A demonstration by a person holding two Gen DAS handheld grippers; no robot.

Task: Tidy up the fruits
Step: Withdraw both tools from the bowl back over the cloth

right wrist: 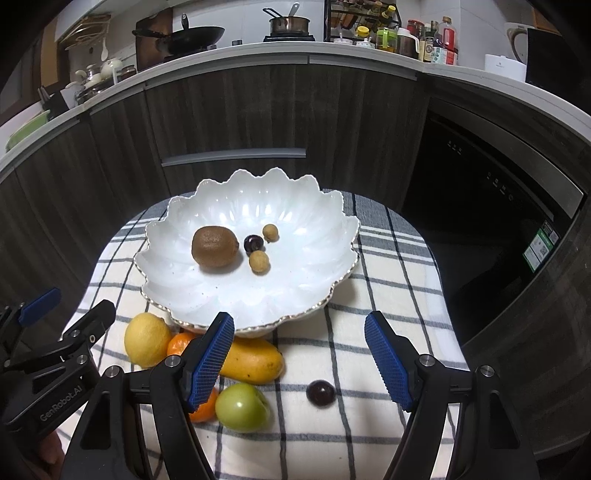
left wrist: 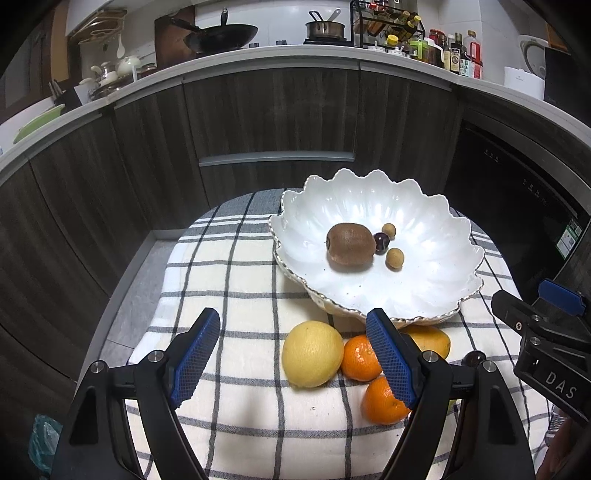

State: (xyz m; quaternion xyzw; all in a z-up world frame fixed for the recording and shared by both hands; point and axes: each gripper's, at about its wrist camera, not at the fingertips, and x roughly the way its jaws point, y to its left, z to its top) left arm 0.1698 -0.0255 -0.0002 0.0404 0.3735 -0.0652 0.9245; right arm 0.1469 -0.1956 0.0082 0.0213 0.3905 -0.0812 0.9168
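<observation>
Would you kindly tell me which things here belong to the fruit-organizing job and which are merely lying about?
Job: white scalloped bowl holding kiwi, dark cherry, two longans; on the cloth, lemon, tangerines, mango, green fruit, second cherry.

Lying about: wok, saucepan, sauce bottles, checked cloth.

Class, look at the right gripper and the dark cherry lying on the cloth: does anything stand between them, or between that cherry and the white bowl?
Nothing visible does. The right gripper is open, and the cherry lies on bare checked cloth between its fingers. The mango and green fruit sit off to its left. Only the bowl's raised rim must be cleared.
</observation>
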